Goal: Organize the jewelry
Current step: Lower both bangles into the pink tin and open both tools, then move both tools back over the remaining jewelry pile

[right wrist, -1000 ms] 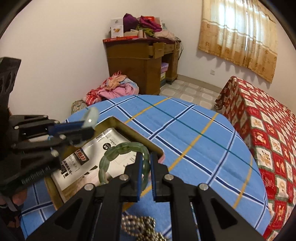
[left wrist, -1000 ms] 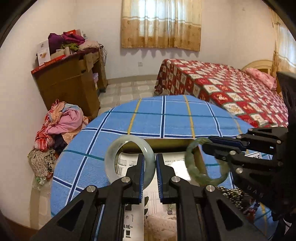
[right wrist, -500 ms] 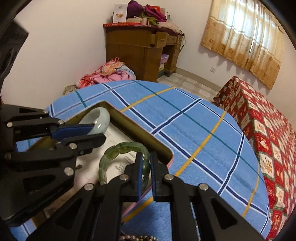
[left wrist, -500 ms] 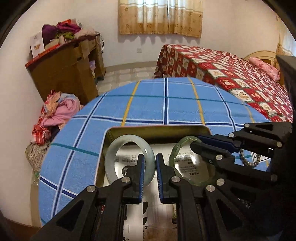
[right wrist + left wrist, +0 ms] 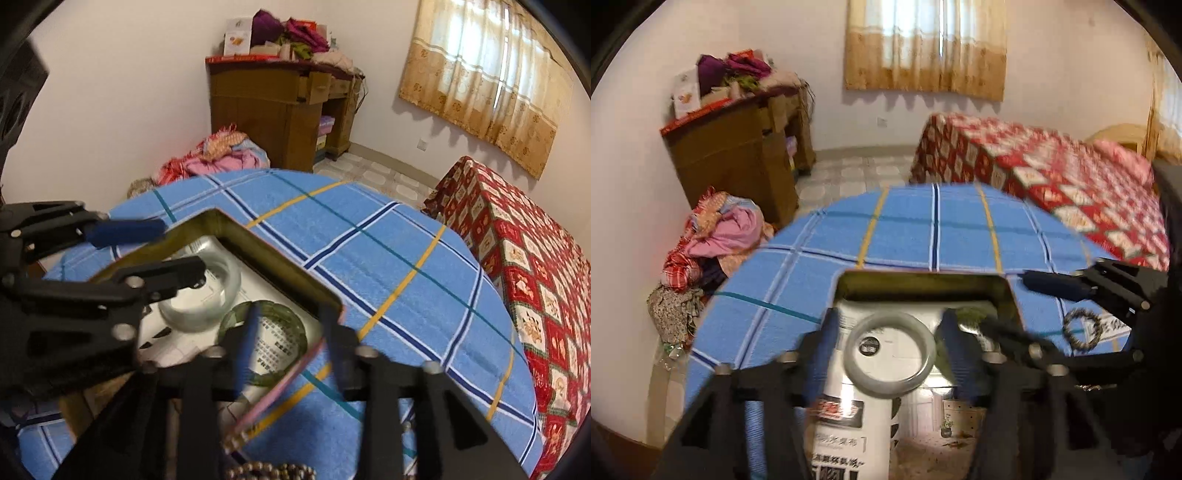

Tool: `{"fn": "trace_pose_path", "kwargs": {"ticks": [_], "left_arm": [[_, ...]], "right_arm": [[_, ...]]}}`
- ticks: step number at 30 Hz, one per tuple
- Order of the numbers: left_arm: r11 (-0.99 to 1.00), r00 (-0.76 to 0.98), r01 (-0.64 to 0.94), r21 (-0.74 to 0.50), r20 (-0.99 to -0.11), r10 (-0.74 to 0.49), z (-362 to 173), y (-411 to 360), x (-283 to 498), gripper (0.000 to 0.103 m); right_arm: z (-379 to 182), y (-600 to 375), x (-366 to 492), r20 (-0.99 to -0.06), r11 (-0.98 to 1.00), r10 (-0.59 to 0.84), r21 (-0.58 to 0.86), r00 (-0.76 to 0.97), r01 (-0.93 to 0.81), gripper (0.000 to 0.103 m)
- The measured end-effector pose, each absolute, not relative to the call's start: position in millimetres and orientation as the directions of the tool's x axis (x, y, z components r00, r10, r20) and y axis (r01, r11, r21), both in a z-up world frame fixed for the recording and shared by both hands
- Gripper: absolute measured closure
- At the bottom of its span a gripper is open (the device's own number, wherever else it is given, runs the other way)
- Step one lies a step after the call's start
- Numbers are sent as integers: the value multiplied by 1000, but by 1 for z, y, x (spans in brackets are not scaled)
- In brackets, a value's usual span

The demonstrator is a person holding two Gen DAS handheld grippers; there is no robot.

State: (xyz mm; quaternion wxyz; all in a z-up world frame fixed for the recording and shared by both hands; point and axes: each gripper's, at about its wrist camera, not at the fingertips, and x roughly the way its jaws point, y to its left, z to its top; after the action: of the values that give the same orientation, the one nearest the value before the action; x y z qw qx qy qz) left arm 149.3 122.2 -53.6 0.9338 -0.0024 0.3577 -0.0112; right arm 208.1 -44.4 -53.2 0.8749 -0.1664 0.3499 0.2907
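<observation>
An open gold-rimmed box (image 5: 923,280) (image 5: 280,266) lined with printed paper sits on the blue plaid table. A pale jade bangle (image 5: 892,354) (image 5: 199,317) lies flat in it, between the spread fingers of my left gripper (image 5: 892,332) (image 5: 159,247). Its jaws are opening and the pads stand clear of the bangle. A dark green bangle (image 5: 284,312) (image 5: 971,317) lies beside it near the box's right rim. My right gripper (image 5: 290,336) is opening just over it without pressing on it.
A dark bead bracelet (image 5: 1080,328) lies on the cloth right of the box. A bead string (image 5: 269,470) shows at the near edge. Beyond the table (image 5: 923,236) stand a wooden desk (image 5: 738,155), a clothes pile (image 5: 716,240) and a red bed (image 5: 1052,166).
Both grippers went from shut on upright bangles to open. The pale bangle and the green bangle dropped flat onto the paper in the box.
</observation>
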Motion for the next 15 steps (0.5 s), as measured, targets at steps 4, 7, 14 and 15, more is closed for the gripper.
{"fn": "trace_pose_path", "kwargs": {"ticks": [4, 7, 14, 15], "left_arm": [[1000, 768, -1, -25, -640, -15, -39, 122, 127, 39], [999, 783, 2, -35, -622, -23, -35, 111, 107, 39], [998, 774, 54, -38, -630, -66, -45, 66, 69, 39], [997, 770, 63, -33, -635, -70, -47, 61, 66, 39]], "right_arm": [[-43, -73, 196, -689, 794, 409, -55, 599, -606, 38], [-44, -102, 187, -687, 822, 404, -18, 604, -570, 38], [-56, -163, 158, -691, 874, 376, 44, 618, -484, 38], [-56, -167, 156, -691, 879, 372, 47, 620, -475, 38]]}}
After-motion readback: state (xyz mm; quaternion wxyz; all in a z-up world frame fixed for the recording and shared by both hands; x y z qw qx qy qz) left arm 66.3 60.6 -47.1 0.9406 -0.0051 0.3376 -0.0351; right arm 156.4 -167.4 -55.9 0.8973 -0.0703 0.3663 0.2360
